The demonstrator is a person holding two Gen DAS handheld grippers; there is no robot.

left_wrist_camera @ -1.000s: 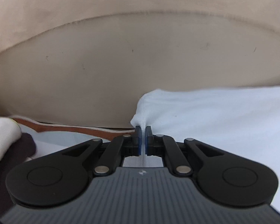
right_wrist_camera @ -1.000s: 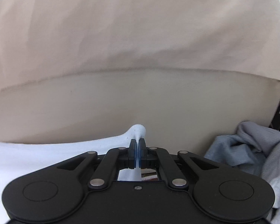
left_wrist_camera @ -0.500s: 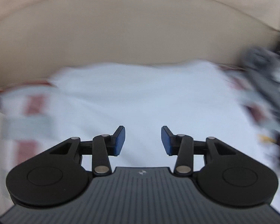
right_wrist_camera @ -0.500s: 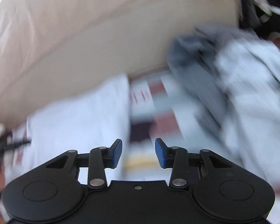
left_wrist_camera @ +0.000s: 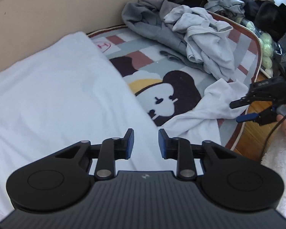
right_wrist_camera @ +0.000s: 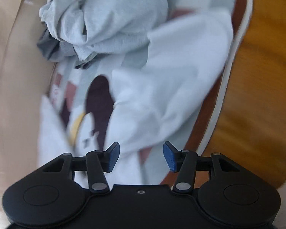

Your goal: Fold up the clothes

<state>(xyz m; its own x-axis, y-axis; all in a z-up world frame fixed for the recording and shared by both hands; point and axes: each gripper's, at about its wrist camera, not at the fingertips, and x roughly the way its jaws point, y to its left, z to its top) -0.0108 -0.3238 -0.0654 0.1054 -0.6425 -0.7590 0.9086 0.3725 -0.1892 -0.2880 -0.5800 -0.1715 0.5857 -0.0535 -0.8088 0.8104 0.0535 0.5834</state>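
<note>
Left gripper (left_wrist_camera: 145, 143) jaws apart, empty, over folded white garment (left_wrist_camera: 53, 95) at frame left. Right gripper (right_wrist_camera: 141, 155) jaws apart (also empty) above crumpled white garment (right_wrist_camera: 162, 99), frame centre, on patterned rug (left_wrist_camera: 181, 80).

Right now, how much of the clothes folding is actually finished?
One piece looks done: the white garment lies flat and smooth on the patterned rug. Nothing is in hand; the left gripper and right gripper are both open and empty. The right one points toward a loose white garment. Left: that piece and the crumpled grey pile.
</note>
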